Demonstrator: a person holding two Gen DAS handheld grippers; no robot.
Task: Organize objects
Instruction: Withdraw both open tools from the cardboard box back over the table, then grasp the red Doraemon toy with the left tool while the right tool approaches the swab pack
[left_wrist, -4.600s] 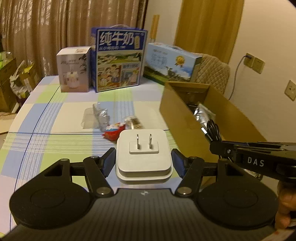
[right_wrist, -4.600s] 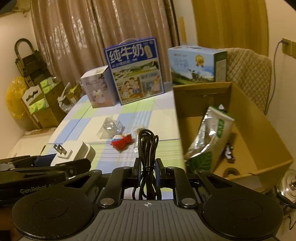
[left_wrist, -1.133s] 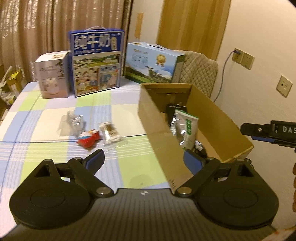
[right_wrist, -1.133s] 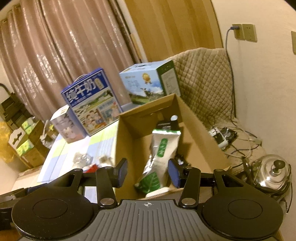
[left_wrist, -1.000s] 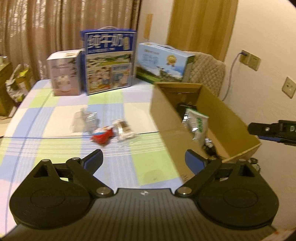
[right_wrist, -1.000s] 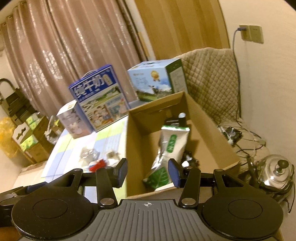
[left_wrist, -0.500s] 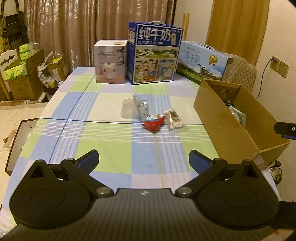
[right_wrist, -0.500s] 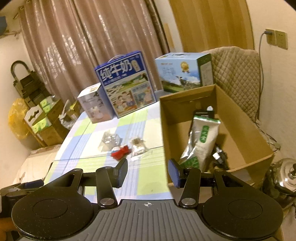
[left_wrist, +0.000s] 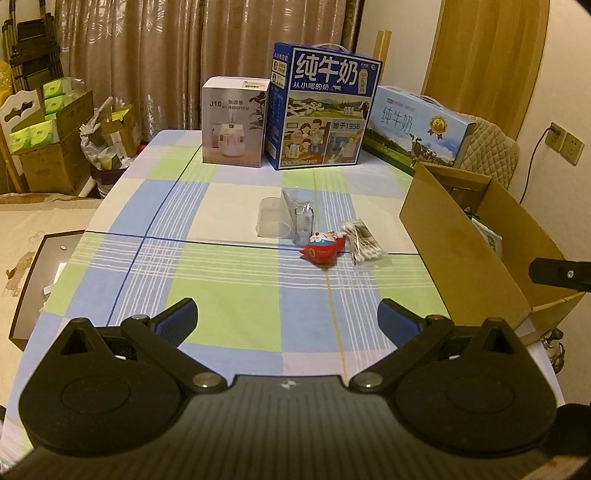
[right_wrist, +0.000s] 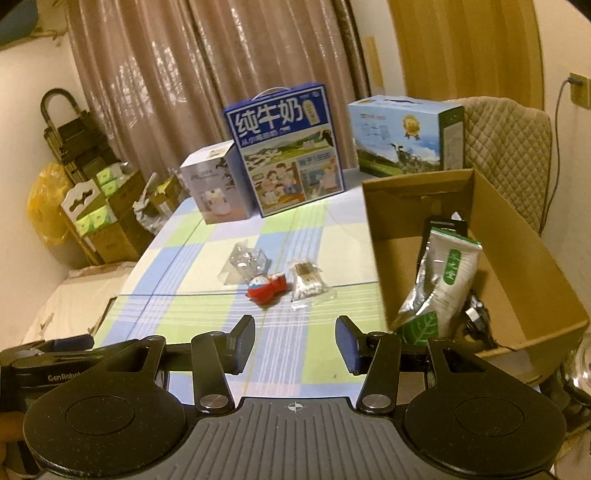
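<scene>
A big table (left_wrist: 236, 295) with a blue, green and white checked cloth is filling the middle of the room. A brown cardboard box (right_wrist: 524, 273) is sitting open at the table's right edge, and a silver and green bag (right_wrist: 443, 280) is leaning up inside it. Three boxes are standing along the far side: a tall blue milk box (left_wrist: 321, 110) in the middle, a white humidifier box (left_wrist: 234, 120) to its left and a light blue milk box (left_wrist: 417, 133) to its right. The left gripper (left_wrist: 287, 318) and the right gripper (right_wrist: 294, 345) are hanging over the near end, both with fingers wide apart and holding nothing. Four little things are lying close together in the middle of the table: a clear cup (left_wrist: 273, 221) on its side, a clear shiny wrapper (left_wrist: 301, 216) touching it, a packet of cotton swabs (left_wrist: 364, 242), and a red toy (left_wrist: 325, 249) just left of the swabs.
</scene>
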